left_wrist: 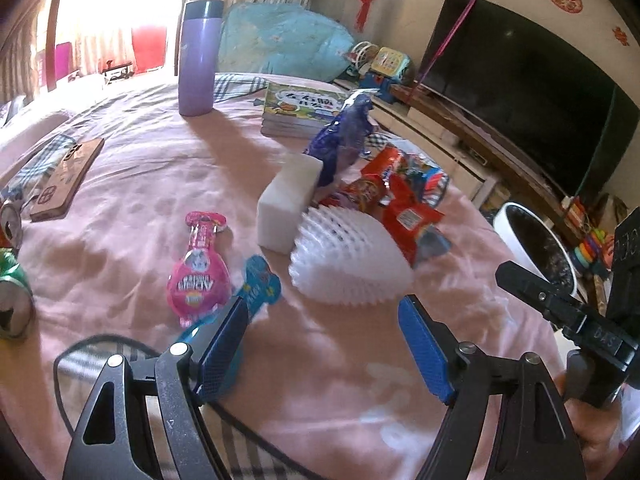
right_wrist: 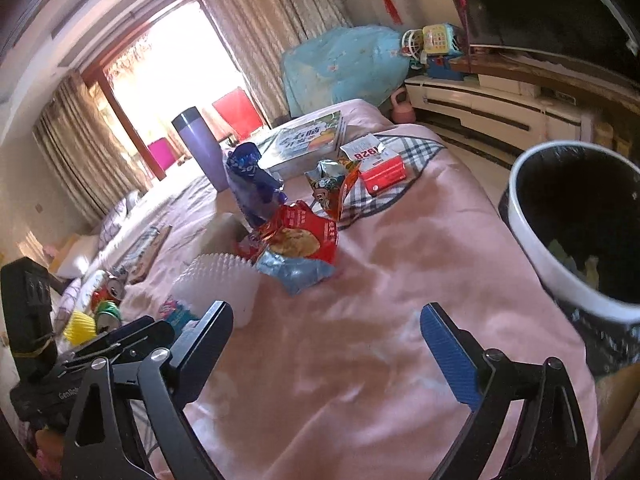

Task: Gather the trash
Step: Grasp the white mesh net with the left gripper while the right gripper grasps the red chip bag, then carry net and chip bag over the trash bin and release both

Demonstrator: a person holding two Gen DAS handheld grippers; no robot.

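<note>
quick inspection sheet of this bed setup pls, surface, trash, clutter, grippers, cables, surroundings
surface: pink bedsheet, wrinkled, sunlit.
job's things: white foam net nearest the left gripper; red snack wrappers, blue wrapper, pink candy pack, blue candy pack, cans at the left edge; bin beside the bed, some scraps inside.
clutter: purple flask upright, books, phone, white block, red box.
grippers: left gripper open, empty; right gripper open, empty, over bare sheet.
cables: one black cable on the sheet under the left gripper.
surroundings: TV on a low cabinet, curtains, bright window, toys.
</note>
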